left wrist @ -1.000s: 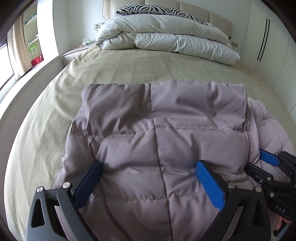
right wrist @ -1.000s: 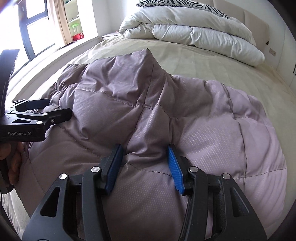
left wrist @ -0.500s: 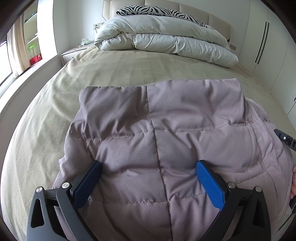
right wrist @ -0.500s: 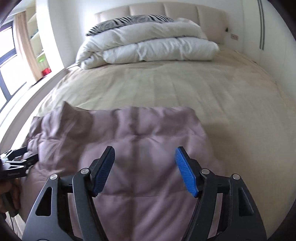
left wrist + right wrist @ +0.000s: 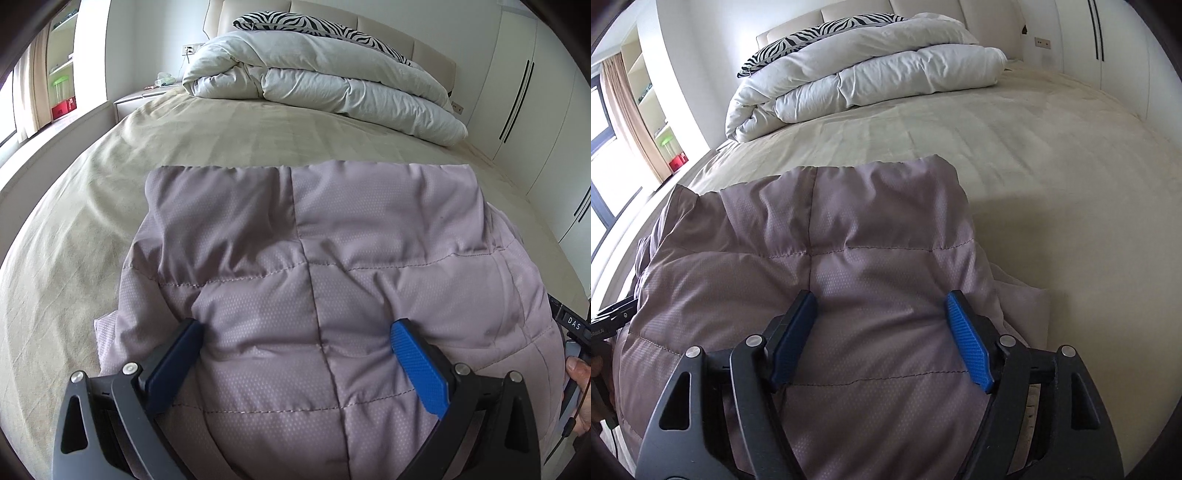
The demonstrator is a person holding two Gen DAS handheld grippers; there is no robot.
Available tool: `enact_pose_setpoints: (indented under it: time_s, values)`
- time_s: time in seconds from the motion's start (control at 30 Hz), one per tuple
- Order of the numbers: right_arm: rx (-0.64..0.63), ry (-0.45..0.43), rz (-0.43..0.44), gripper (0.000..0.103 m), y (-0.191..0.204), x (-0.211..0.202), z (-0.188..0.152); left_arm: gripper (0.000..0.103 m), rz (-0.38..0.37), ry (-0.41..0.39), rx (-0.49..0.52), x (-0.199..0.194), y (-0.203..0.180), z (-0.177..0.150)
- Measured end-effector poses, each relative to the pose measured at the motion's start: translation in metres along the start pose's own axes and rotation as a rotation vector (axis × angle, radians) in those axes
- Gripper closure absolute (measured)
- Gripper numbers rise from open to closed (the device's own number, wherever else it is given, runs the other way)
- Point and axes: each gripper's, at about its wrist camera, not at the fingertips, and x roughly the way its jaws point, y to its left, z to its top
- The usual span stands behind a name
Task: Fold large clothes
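A mauve quilted padded garment (image 5: 314, 229) lies folded on the beige bed sheet (image 5: 258, 140), its far edge straight. My left gripper (image 5: 297, 326) rests on the garment's near left part, jaws wide, with puffy fabric bulging between the fingers but not pinched. My right gripper (image 5: 882, 299) sits on the garment (image 5: 868, 229) near its right edge. Its jaws are opening; padded cloth lies between them and the pads do not squeeze it. Part of the right gripper's body (image 5: 572, 325) and a hand (image 5: 578, 373) show at the left wrist view's right edge.
A folded white duvet (image 5: 314, 81) and a zebra-striped pillow (image 5: 314, 26) lie at the headboard. White wardrobe doors (image 5: 535, 92) stand to the right, a bedside table (image 5: 136, 99) and a window to the left. Bare sheet (image 5: 1052, 166) spreads beyond the garment.
The right gripper let go of a pinched ridge of cloth, widened, and swung to the garment's right side. The raised fold dropped flat. The left gripper stayed put.
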Motion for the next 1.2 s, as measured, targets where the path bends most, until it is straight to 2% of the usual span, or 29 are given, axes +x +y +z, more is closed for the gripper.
enact_pose_setpoints:
  time_s: [0.17, 0.27, 0.37, 0.43, 0.53, 0.6, 0.67, 0.77, 0.83, 0.87, 0.9, 0.97, 1.07, 1.2]
  values:
    - [-0.013, 0.022, -0.013, 0.031, 0.003, 0.002, 0.005, 0.0, -0.025, 0.016, -0.018, -0.005, 0.004, 0.003]
    - [-0.009, 0.08, -0.018, 0.031, 0.003, -0.014, 0.019, 0.005, -0.047, 0.002, -0.04, -0.034, 0.013, 0.001]
    - [0.03, -0.011, 0.055, 0.031, -0.004, -0.055, 0.021, 0.005, -0.033, -0.046, -0.085, -0.063, 0.03, -0.008]
    - [0.009, -0.022, 0.036, 0.027, -0.004, -0.065, 0.016, 0.005, -0.023, -0.03, -0.101, -0.062, 0.037, -0.014]
    - [-0.072, 0.094, -0.004, 0.026, 0.002, -0.042, 0.0, 0.002, 0.018, 0.019, -0.052, -0.044, 0.032, -0.022]
    - [-0.129, 0.049, -0.03, 0.025, 0.007, -0.042, -0.008, 0.001, 0.036, 0.013, -0.048, -0.046, 0.03, -0.023]
    - [-0.107, 0.052, -0.042, 0.024, 0.008, -0.045, -0.008, 0.002, 0.022, 0.017, -0.067, -0.054, 0.032, -0.023]
    - [-0.063, 0.048, -0.026, 0.024, 0.007, -0.064, -0.002, 0.002, -0.038, -0.014, -0.097, -0.083, 0.044, -0.027]
    - [-0.023, -0.009, 0.062, 0.024, 0.001, -0.09, 0.0, 0.002, -0.09, -0.057, -0.139, -0.109, 0.062, -0.032]
    - [0.001, -0.029, 0.109, 0.02, -0.004, -0.101, 0.001, 0.0, -0.12, -0.082, -0.176, -0.121, 0.075, -0.035]
    - [0.028, -0.042, 0.152, 0.011, -0.012, -0.11, 0.001, 0.0, -0.155, -0.098, -0.223, -0.13, 0.09, -0.038]
    - [0.087, -0.042, 0.222, 0.004, -0.031, -0.124, 0.001, 0.0, -0.234, -0.104, -0.344, -0.14, 0.123, -0.048]
    - [0.202, 0.022, 0.281, 0.004, -0.066, -0.128, -0.005, 0.0, -0.294, -0.042, -0.519, -0.131, 0.164, -0.063]
    - [0.329, 0.11, 0.349, 0.004, -0.104, -0.114, -0.024, 0.0, -0.378, 0.076, -0.589, -0.1, 0.172, -0.074]
